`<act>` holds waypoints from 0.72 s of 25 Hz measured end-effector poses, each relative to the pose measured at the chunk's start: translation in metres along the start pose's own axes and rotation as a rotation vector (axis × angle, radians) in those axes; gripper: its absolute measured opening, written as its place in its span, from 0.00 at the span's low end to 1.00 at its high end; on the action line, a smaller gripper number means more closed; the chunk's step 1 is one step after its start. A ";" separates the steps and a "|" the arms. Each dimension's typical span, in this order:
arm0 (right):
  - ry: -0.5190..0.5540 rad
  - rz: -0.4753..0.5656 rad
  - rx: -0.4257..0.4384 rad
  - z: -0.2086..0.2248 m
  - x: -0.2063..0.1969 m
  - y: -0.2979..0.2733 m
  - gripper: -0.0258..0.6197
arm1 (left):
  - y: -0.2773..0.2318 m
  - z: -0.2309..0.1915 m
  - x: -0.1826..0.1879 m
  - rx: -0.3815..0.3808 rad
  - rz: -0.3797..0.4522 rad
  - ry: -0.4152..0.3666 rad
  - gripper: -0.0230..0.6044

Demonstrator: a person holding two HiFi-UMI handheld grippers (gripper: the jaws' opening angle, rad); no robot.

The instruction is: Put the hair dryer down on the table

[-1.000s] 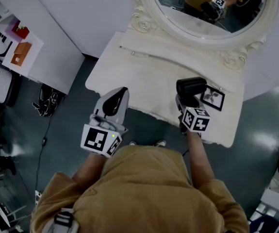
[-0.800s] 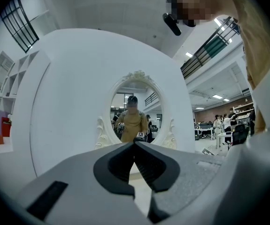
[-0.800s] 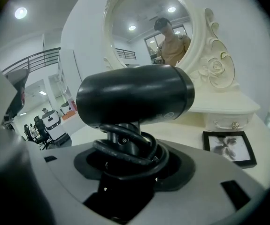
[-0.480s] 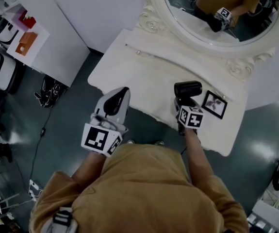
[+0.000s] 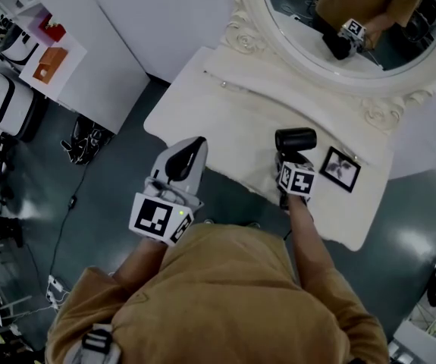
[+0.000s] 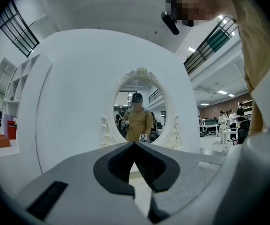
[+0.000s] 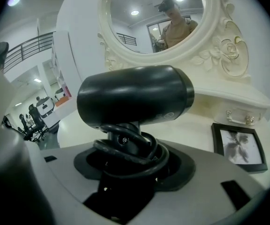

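My right hand-held gripper (image 5: 294,167) is clamped on the handle of the black hair dryer (image 7: 135,95). The jaws stand partly apart, with the handle and the black cord (image 7: 139,157) wound round it filling the gap between them. The dryer's barrel sits crosswise above the jaws, its wider end to the right in the right gripper view. From the head view, the dryer is over the near right part of the white desk (image 5: 225,120), just left of a small black picture frame (image 5: 340,169) that lies flat on the desktop. I cannot tell whether the dryer touches the desk or hangs just above it. This gripper tilts downward toward the desktop.

My left hand-held gripper (image 6: 135,146) has its jaws together at the tips and nothing between them. It sits to the left of the dryer and well apart from it, at the near edge of the desk, pointing toward the far side.

At the far side of the desk stands an oval mirror (image 5: 339,21) in an ornate cream frame, and it reflects me holding the dryer.
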State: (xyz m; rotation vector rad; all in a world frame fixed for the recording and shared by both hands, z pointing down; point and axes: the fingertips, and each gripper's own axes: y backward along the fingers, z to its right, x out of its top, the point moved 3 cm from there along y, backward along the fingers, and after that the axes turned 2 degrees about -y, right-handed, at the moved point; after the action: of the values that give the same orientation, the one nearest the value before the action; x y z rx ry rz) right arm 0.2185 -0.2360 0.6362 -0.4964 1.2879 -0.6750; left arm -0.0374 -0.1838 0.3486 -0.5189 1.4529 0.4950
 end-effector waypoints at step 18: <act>-0.080 -0.091 -0.065 0.006 0.004 -0.037 0.44 | 0.000 -0.013 -0.006 0.005 -0.038 0.005 0.04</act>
State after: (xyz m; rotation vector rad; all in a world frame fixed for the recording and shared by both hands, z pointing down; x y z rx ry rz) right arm 0.2181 -0.2654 0.6592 -0.6323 1.2209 -0.6837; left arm -0.0480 -0.1921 0.3544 -0.5430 1.4462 0.4601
